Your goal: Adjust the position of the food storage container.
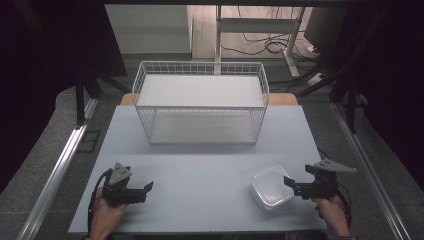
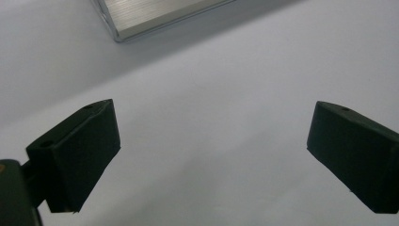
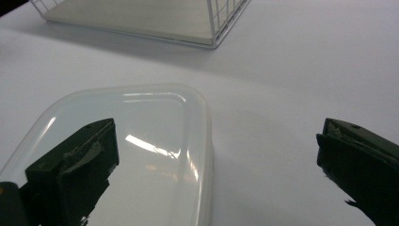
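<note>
No legible text, no labels, no brands, no numbers

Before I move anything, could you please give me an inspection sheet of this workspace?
Surface: pale table top, bare around the items.
Job's things: clear plastic container, lid on, lying flat near the right edge; white wire basket upright at the far side, nothing inside it.
Clutter: nothing seen.
Grippers: left hand-held gripper open over bare table; right hand-held gripper open at the container's edge, not gripping it.
Cables: a black lead trails from each gripper; loose cables lie on the floor beyond.
Surroundings: metal rail on the left, white desk frame behind.
</note>
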Demonstrator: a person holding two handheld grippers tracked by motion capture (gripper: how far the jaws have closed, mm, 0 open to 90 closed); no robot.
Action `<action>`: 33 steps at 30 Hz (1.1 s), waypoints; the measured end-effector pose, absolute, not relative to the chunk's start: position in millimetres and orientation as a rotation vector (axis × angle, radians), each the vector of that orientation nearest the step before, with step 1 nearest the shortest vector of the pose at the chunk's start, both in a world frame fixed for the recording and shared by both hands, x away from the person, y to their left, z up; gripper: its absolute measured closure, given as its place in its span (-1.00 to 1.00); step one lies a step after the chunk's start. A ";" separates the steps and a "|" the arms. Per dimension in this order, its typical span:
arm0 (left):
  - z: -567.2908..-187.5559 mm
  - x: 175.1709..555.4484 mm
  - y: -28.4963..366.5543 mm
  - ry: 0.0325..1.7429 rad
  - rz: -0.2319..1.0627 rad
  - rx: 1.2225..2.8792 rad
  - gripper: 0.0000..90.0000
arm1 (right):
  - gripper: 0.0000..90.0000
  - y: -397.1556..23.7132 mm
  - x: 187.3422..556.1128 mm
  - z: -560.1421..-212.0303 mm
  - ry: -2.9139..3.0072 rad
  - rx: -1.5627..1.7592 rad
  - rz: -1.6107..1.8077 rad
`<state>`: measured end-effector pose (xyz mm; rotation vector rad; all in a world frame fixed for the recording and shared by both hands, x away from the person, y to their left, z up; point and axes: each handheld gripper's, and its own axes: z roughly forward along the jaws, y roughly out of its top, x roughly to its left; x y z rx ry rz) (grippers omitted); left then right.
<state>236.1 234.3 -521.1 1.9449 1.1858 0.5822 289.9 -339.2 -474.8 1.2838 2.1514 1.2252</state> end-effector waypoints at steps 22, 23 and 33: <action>-523.5 234.6 236.3 1.148 0.504 1.905 -0.95 | -1.00 -350.9 283.8 -471.1 1.989 1.416 1.140; -523.7 234.7 236.2 1.148 0.502 1.907 -0.95 | -1.00 -351.8 284.2 -471.5 1.993 1.427 1.140; -524.7 235.6 235.9 1.145 0.481 1.911 -0.94 | -0.44 -357.7 280.6 -466.5 2.085 1.457 1.160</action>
